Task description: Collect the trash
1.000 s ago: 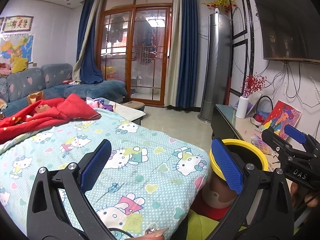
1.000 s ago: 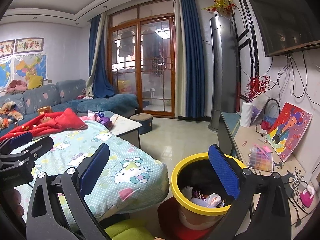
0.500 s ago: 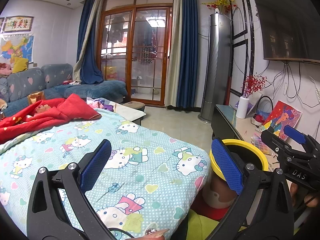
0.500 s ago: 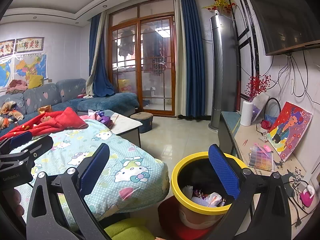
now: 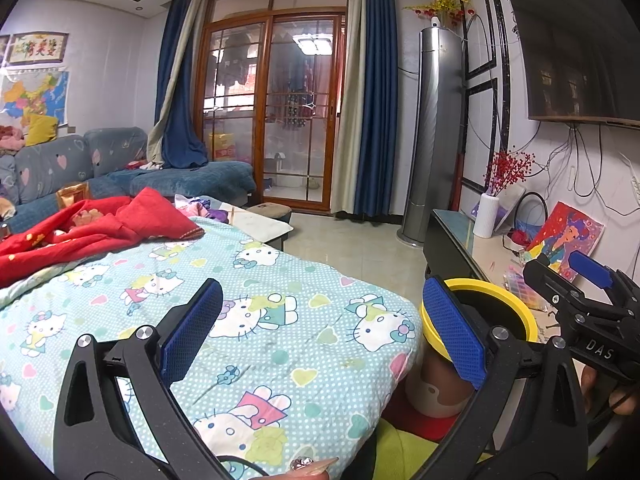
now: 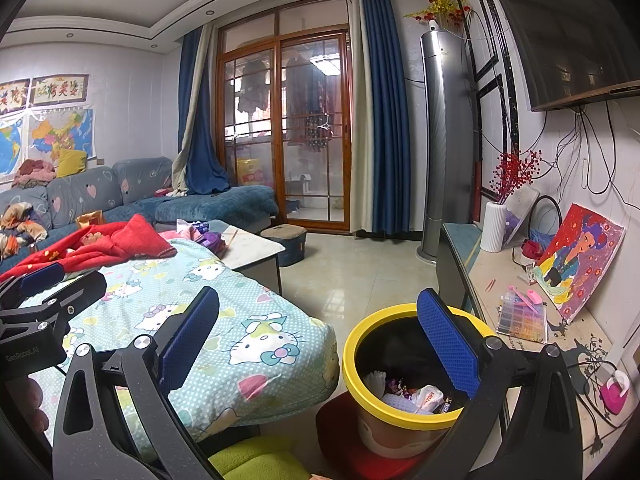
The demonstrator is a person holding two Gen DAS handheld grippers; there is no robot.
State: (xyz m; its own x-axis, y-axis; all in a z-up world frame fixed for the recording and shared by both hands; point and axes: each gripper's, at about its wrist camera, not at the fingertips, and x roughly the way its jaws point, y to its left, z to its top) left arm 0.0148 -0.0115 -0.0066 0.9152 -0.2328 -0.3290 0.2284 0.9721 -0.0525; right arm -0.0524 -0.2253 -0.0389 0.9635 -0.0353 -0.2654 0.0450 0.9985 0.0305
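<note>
A: Where do we stand? Our left hand-held gripper (image 5: 320,332) hangs over the patterned quilt (image 5: 280,344) with its blue pads spread wide and nothing between them.

B: Same for our right hand-held gripper (image 6: 320,340): jaws apart, empty, hovering just above the yellow-rimmed bin (image 6: 404,408). The trash (image 6: 416,396), wrappers and scraps, already lies inside at the bottom.

A: So the bin sits on the floor between the quilt's edge and the worktop (image 6: 520,344) along the wall. We see no loose litter on the quilt from here.

B: Then we judge the next step is a search. We should sweep both cameras slowly across the quilt and floor, keep the jaws wide, and approach any scrap from above so the pads straddle it instead of pinching the fabric.

A: And we carry it clear over the rim before letting go.
</note>
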